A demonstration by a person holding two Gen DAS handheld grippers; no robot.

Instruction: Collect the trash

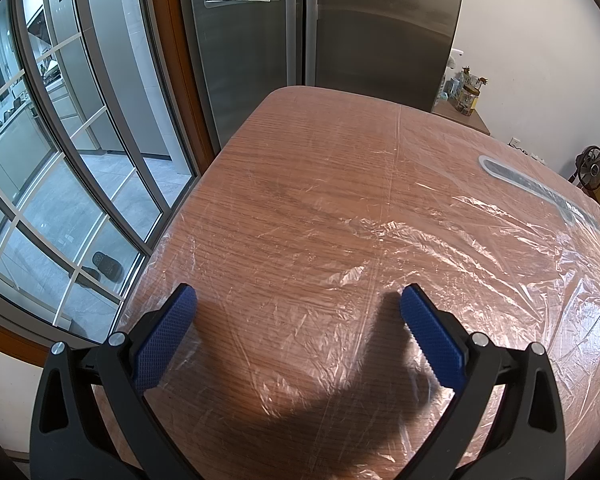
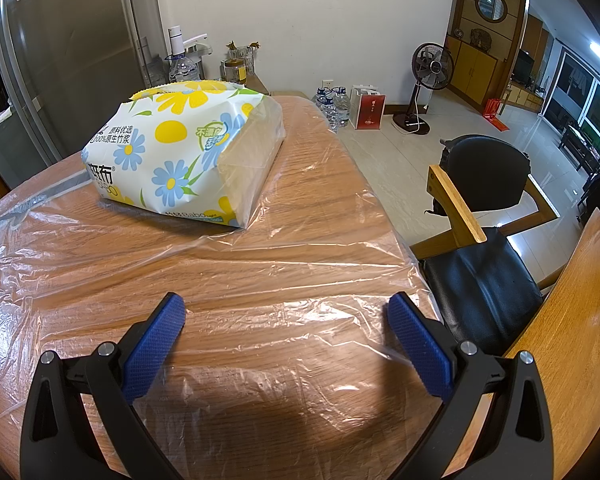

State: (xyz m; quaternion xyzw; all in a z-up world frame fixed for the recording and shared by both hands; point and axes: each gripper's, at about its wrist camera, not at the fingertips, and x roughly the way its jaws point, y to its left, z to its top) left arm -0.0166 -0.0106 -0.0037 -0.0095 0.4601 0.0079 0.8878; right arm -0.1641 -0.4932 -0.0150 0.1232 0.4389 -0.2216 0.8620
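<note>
1. Table (image 2: pixel 260 280): wood-grain top, covered by a thin clear plastic sheet (image 1: pixel 440 240), wrinkled on its right half and lying flatter to the left.
2. Left gripper (image 1: pixel 298 304): jaws wide apart, nothing between them, low over the near part of the sheet.
3. Right gripper (image 2: pixel 286 312): jaws wide apart, empty, over the near right corner, where the sheet hangs past the table edge.
4. Tissue pack (image 2: pixel 180 152): flowered wrapper, resting on the sheet at the far side; its clear end faces right.
5. Trash: no loose scrap shows on the top. The sheet itself is most likely what is to be collected, though I cannot say so for certain.
6. Grey strip (image 1: pixel 540 188): flat, far right, apparently under the sheet.
7. Risk: pulling the sheet would probably drag or tip the pack, since the pack weighs it down.
8. Risk: the film is thin and slack; a pinch on a flat patch may slip, and a hard tug may tear it.
9. Edges: glass door (image 1: pixel 60 160) just past the left edge; fridge (image 1: pixel 340 32) beyond the far edge; chair (image 2: pixel 484 248) tight against the right edge.
10. Room: middle and near top lie bare, free for both grippers; open floor far right.
</note>
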